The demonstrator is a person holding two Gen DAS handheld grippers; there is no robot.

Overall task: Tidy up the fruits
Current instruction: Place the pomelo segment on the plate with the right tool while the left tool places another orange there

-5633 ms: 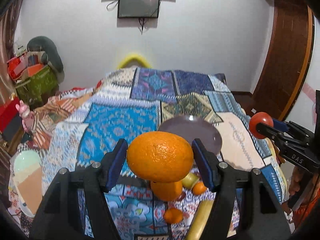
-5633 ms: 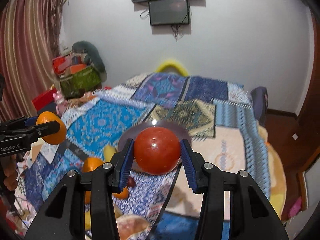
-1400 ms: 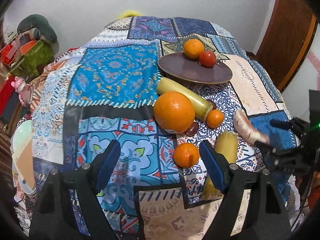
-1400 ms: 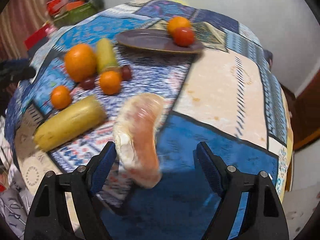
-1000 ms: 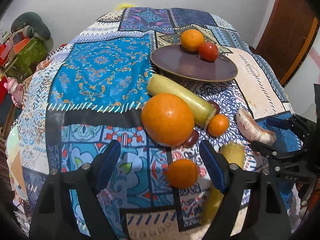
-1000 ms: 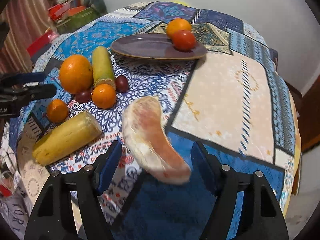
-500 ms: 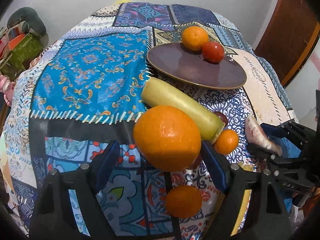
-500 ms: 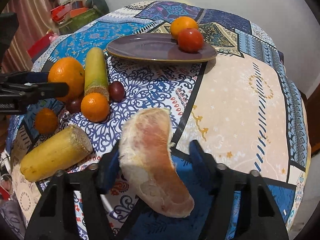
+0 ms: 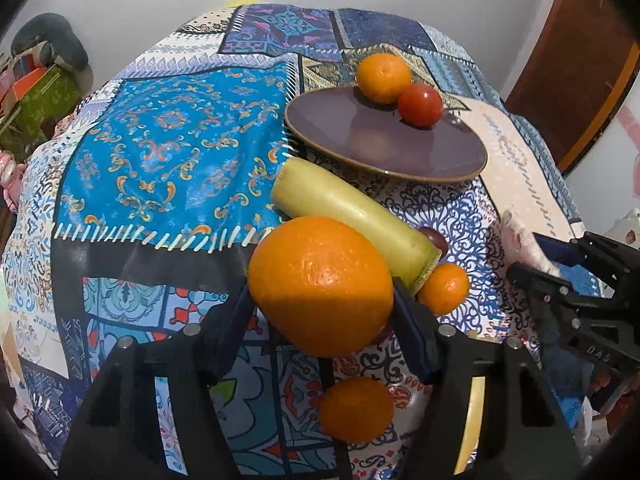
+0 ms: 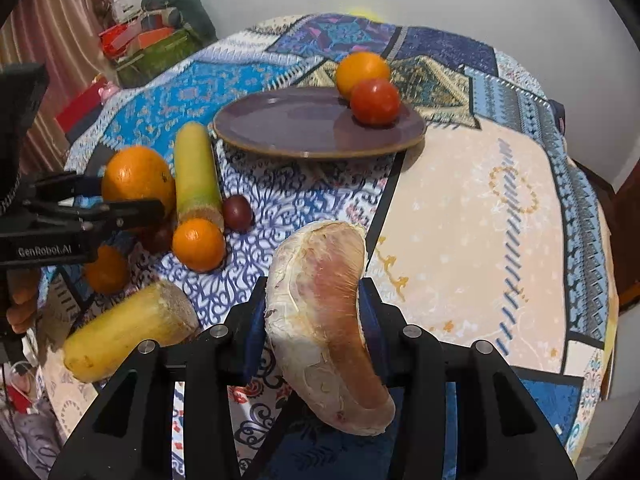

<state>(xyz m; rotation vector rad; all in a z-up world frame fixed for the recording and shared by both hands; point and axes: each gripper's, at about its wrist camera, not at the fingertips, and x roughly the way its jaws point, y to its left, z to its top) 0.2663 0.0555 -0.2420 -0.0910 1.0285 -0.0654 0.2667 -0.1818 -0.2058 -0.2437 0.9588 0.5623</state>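
left gripper [image 9: 322, 312]: jaws closing, pads against both sides of the large orange [image 9: 320, 285], just short of the purple plate [image 9: 384, 140]. right gripper [image 10: 314, 326]: jaws closing, clamped on the peeled pomelo wedge [image 10: 326, 320], nearer than the plate, beside the patterned cloth [image 10: 480, 208].

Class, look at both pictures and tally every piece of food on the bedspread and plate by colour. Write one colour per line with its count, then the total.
Orange: 4 (one on the plate, a big one, two small)
Red: 1
Yellow-green: 2
Dark purple: 2
Pale pink: 1
Total: 10
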